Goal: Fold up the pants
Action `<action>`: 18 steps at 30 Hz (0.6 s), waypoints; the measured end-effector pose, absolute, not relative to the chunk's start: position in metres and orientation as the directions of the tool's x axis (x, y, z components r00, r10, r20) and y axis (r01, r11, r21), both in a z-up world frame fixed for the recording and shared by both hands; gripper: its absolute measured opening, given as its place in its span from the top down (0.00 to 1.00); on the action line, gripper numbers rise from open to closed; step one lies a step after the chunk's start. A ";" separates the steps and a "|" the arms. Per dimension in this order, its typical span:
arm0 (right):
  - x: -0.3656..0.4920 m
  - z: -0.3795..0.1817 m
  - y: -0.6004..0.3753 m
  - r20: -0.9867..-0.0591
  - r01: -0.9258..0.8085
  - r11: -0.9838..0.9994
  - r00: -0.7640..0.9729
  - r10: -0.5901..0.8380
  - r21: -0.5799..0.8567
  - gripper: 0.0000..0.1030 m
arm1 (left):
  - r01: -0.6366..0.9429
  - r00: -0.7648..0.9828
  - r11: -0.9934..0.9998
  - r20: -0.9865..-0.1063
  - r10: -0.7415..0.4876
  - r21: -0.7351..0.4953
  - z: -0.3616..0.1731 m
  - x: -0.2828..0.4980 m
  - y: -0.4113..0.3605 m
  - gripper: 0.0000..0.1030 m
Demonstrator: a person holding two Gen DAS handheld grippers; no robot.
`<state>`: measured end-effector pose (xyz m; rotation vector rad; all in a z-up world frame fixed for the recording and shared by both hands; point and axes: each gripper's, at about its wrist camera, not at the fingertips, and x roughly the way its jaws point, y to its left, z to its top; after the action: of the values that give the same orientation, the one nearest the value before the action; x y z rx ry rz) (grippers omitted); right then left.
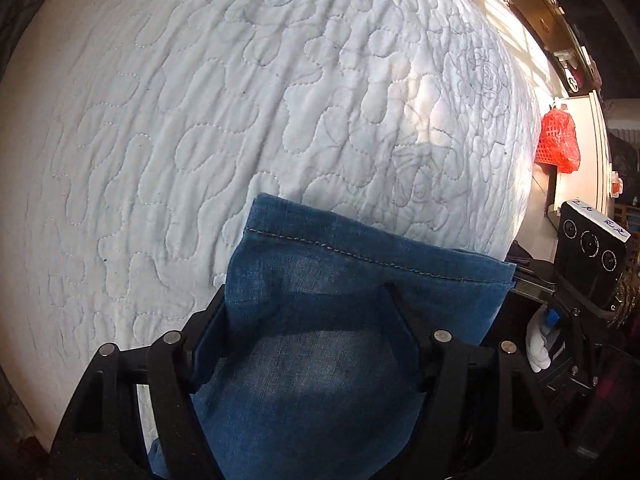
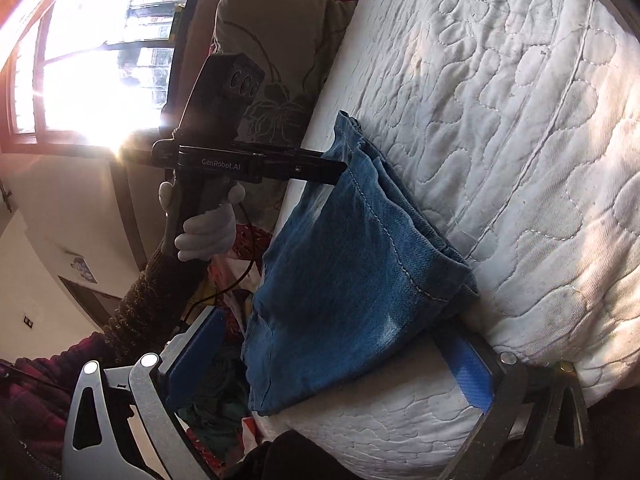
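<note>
Blue denim pants hang at the edge of a bed covered by a white quilt. In the left wrist view the hem end drapes over my left gripper and hides the fingertips; the jaws stand wide around the cloth. In the right wrist view the pants hang between the blue pads of my right gripper, which stand wide apart. The left gripper shows there side-on, its tip at the hem's far corner, seemingly pinching it.
The quilted bed fills the right half of the right wrist view. A floral pillow and a bright window lie behind. A red mesh bag hangs at the right. Mixed clothes lie below the bed edge.
</note>
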<state>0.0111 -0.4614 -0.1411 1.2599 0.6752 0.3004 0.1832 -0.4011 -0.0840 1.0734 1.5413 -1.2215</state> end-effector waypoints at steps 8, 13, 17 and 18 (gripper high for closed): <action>0.011 -0.150 -0.473 -0.303 0.209 0.228 0.777 0.552 0.951 0.04 | 0.956 -0.251 0.166 -0.968 0.027 -0.243 -0.073 0.162 -0.427 0.32; 0.004 -0.170 -0.485 -0.287 0.269 0.116 0.786 0.547 0.956 0.84 | 0.944 -0.202 0.254 -0.978 -0.050 -0.209 -0.070 0.159 -0.404 0.53; 0.007 -0.176 -0.486 -0.287 0.274 0.106 0.788 0.545 0.956 0.90 | 0.912 -0.207 0.339 -0.972 -0.111 -0.233 -0.069 0.159 -0.389 0.68; 0.009 -0.172 -0.484 -0.305 0.270 0.146 0.782 0.544 0.952 0.90 | 0.902 -0.215 0.354 -0.969 -0.124 -0.246 -0.069 0.156 -0.385 0.71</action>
<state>0.0092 -0.4842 -0.1716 1.4456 0.7046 0.2223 0.1563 -0.3850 -0.0687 0.7464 1.4709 -1.1245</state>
